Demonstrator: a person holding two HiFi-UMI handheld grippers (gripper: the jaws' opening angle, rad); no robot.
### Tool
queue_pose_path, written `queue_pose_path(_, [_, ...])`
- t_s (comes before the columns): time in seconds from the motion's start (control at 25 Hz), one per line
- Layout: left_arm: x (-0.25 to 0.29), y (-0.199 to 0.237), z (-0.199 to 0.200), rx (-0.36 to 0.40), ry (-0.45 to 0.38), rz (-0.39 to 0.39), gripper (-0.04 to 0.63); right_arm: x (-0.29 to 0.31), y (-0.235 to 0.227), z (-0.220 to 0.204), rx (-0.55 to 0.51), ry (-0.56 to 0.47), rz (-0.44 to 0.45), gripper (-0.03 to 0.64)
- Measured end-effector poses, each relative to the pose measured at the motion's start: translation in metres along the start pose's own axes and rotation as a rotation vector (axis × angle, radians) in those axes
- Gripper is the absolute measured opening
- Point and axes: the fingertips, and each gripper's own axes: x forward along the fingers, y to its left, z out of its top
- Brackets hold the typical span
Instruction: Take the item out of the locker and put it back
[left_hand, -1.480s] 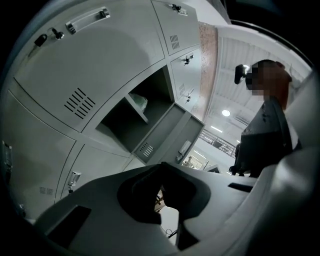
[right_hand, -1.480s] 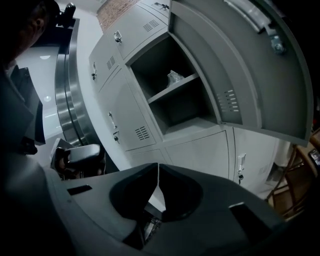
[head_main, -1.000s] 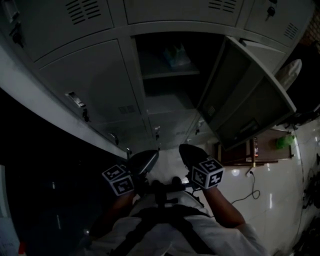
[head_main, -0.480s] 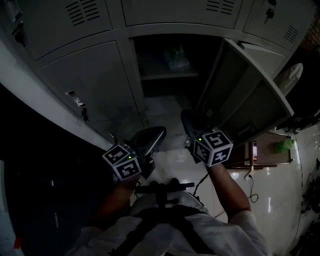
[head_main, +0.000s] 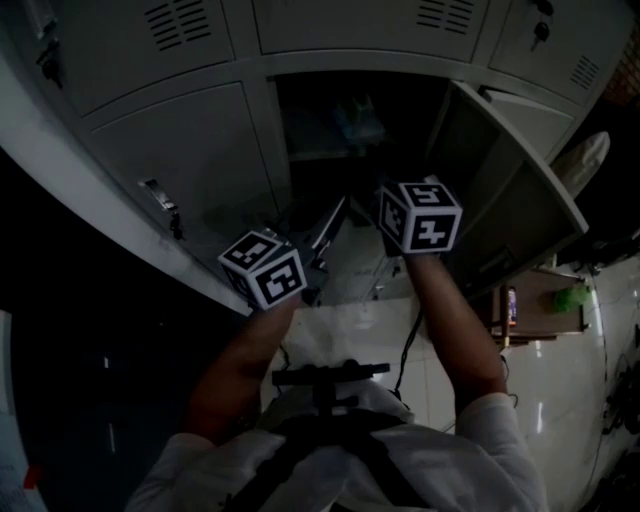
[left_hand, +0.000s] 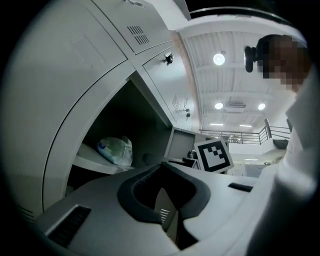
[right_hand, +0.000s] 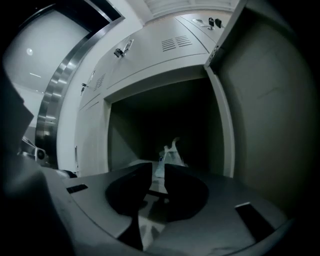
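Bag (right_hand: 169, 152) in the locker: what could spoil the grab from here?

"Start close in. The right tongs (right_hand: 158, 175) have just been opening, yet only a narrow slit shows between the pads, with nothing in it. Driven forward like that, they would likely shove the soft bag backward instead of taking it."

"And the left tongs (left_hand: 162, 190)?"

"Spread wide and empty. Beyond them, the open door (right_hand: 270, 100) stands just to the right of the right tongs, so a careless swing could knock it. Further in, the shelf (left_hand: 95, 164) edge could catch a jaw that comes in low. A pinch on one loose fold might also let the bag slip."

"So where is the bag, relative to both?"

"On that shelf, deep inside the compartment, well apart from either pair. It sits straight ahead of the right tongs, in line with their slit, and ahead and to the left of the left tongs."
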Motion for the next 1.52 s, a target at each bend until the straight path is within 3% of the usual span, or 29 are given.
queue_pose_path(0.28, [0.02,0.011,0.012,0.024,0.0,0.027,0.0,0.045,-0.012,0.028,-0.077,-0.004,-0.064,0.233])
queue_pose_path(0.48, [0.028,0.022,0.006,0.026,0.027,0.048,0.0,0.08,-0.028,0.035,-0.096,0.064,-0.104,0.238])
queue_pose_path(0.8, [0.032,0.025,0.01,0.036,0.037,0.045,0.0,0.121,-0.03,0.025,-0.126,0.185,-0.07,0.25])
queue_pose_path(1.16, [0.031,0.034,0.008,0.015,0.038,0.07,0.0,0.149,-0.024,0.017,-0.139,0.234,-0.038,0.254])
queue_pose_path(1.24, [0.033,0.033,0.008,0.014,0.039,0.064,0.0,0.151,-0.029,0.009,-0.151,0.259,-0.053,0.234])
queue_pose_path(1.28, [0.034,0.032,0.008,0.011,0.04,0.057,0.0,0.151,-0.031,0.007,-0.164,0.261,-0.059,0.164])
queue_pose_path(1.32, [0.034,0.031,0.007,0.007,0.04,0.05,0.0,0.15,-0.032,0.008,-0.173,0.253,-0.058,0.134])
queue_pose_path(1.52, [0.033,0.029,0.0,-0.015,0.04,0.032,0.0,0.135,-0.032,0.019,-0.178,0.196,-0.072,0.03])
